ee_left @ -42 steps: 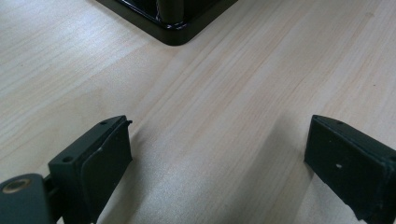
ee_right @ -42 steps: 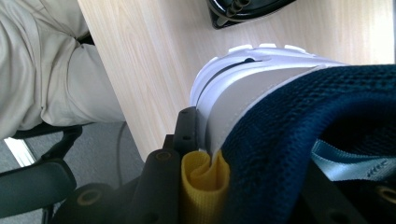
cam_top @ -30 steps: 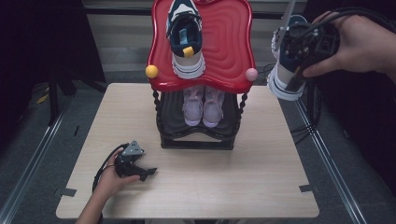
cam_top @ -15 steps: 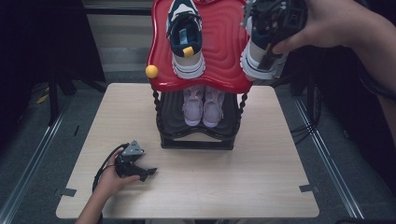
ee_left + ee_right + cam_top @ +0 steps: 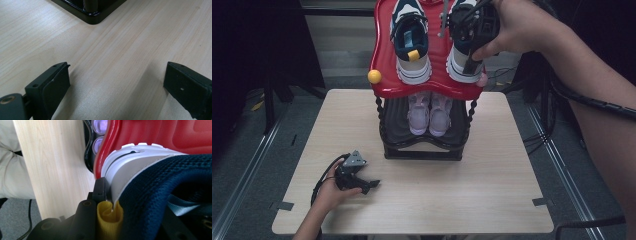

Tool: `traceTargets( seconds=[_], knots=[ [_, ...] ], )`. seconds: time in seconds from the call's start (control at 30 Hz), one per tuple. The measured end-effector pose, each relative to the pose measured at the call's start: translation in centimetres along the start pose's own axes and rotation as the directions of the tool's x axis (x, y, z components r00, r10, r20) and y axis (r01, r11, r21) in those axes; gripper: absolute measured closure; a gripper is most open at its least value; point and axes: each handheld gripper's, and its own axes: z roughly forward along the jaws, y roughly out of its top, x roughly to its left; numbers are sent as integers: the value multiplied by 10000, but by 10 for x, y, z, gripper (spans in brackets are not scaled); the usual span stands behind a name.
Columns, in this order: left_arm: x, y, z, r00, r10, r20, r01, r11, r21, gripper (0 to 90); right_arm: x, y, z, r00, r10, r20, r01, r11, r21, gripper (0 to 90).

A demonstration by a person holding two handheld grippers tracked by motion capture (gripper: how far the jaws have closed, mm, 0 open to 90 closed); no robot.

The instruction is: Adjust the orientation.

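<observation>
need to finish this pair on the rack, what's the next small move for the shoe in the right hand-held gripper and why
Probably lower the navy shoe straight down onto the red top shelf and only then let go. The right hand-held gripper is clamped at its heel, it sits over the free spot beside the matching shoe, toes pointing the same way.

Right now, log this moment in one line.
right tool: shut on navy sneaker | over red shelf | left tool: open, on table
</observation>
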Motion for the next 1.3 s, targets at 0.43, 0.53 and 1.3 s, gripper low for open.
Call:
traceTargets(
  seconds=[0.43,0.53,1.3],
  knots=[
    [0,1,1,10000,-12,37,12,10000,25,53,-9,16,18,9979,-551,343,548,9984,101,712],
    [0,1,1,10000,-13,40,13,10000,20,53,-8,21,21,9968,-682,420,675,9976,167,712],
    [0,1,1,10000,-15,46,15,10000,21,53,-12,32,34,9942,-950,504,933,9950,347,703]
  ],
)
